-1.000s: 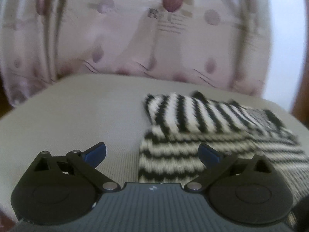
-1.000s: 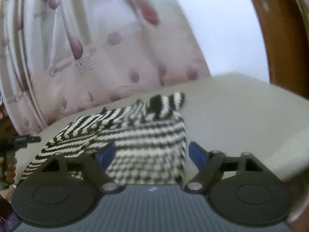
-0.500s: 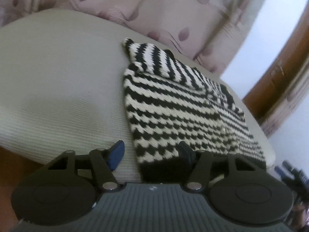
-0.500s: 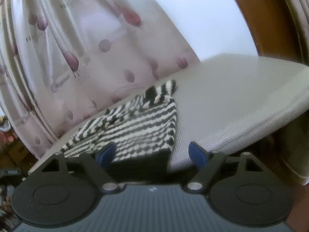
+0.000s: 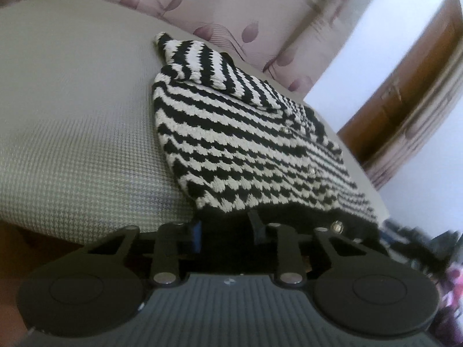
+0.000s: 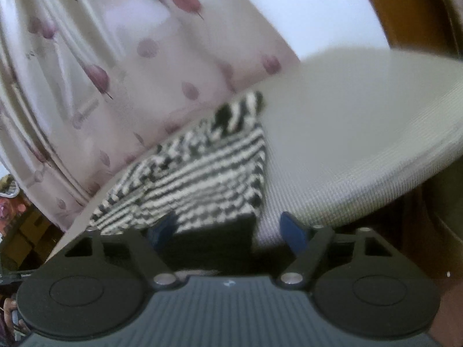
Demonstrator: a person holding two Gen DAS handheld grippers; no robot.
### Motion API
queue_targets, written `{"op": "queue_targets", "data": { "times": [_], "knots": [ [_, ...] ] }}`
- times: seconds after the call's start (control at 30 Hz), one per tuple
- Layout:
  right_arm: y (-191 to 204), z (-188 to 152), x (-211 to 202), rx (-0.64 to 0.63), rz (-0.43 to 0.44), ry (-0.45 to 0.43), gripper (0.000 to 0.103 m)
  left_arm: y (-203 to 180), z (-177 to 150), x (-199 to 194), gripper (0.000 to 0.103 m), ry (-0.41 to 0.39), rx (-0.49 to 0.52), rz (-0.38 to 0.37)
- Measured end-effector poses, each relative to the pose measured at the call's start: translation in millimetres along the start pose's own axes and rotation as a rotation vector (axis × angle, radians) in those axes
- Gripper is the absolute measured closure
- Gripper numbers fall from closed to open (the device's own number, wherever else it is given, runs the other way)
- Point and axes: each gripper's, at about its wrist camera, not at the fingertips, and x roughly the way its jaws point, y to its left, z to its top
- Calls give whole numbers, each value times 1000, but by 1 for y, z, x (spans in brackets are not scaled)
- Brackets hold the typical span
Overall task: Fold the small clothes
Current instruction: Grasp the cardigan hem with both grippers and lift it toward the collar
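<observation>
A black-and-white striped knit sweater (image 5: 246, 133) lies flat on a pale woven cushion (image 5: 72, 115), one sleeve folded across its far end. Its black hem hangs at the near edge. My left gripper (image 5: 226, 229) is at the hem's left corner, and its jaws are closing with the black hem filling the gap between the pads. In the right wrist view the sweater (image 6: 202, 179) is blurred. My right gripper (image 6: 228, 232) straddles the hem's right corner, its jaws closing. The left pad is against the hem, while the right pad still stands off it.
A pink flowered curtain (image 5: 231, 0) hangs close behind the cushion (image 6: 347, 115). A brown wooden door (image 5: 405, 86) stands to the right. Dark clutter (image 5: 419, 240) lies below the cushion's right end, and boxes (image 6: 17, 231) sit low at the left.
Both grippers have dropped to the cushion's near edge and tilted. The left jaws have narrowed from wide onto the black hem. The right jaws have narrowed a little around the hem's other corner.
</observation>
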Motion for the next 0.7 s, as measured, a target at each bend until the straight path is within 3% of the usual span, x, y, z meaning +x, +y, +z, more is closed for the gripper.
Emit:
{"op": "queue_targets", "data": {
  "times": [0.07,0.13,0.2,0.27,0.37,0.47,0.53,0.63,0.7],
  "knots": [
    [3,0,10,-19,16,58,61,3,0,1,76,-1,-18,-7],
    [11,-1,18,-65,1,98,72,2,1,0,76,-3,-13,-7],
    [13,0,18,-69,20,106,92,1,1,0,78,-6,-9,-5],
    [14,2,14,-56,61,81,92,1,2,-1,88,-11,-5,2],
    [8,7,7,3,105,43,92,2,5,-3,89,-17,-21,-2],
    [0,11,8,16,74,47,92,-5,6,-3,88,-15,28,22],
    [-7,13,12,51,96,88,91,-6,5,-2,86,-8,33,20],
    [-9,13,18,60,81,125,90,-4,6,0,74,-2,21,-1],
    [-8,14,19,54,72,135,82,-2,5,0,66,6,11,-23]
  ]
}}
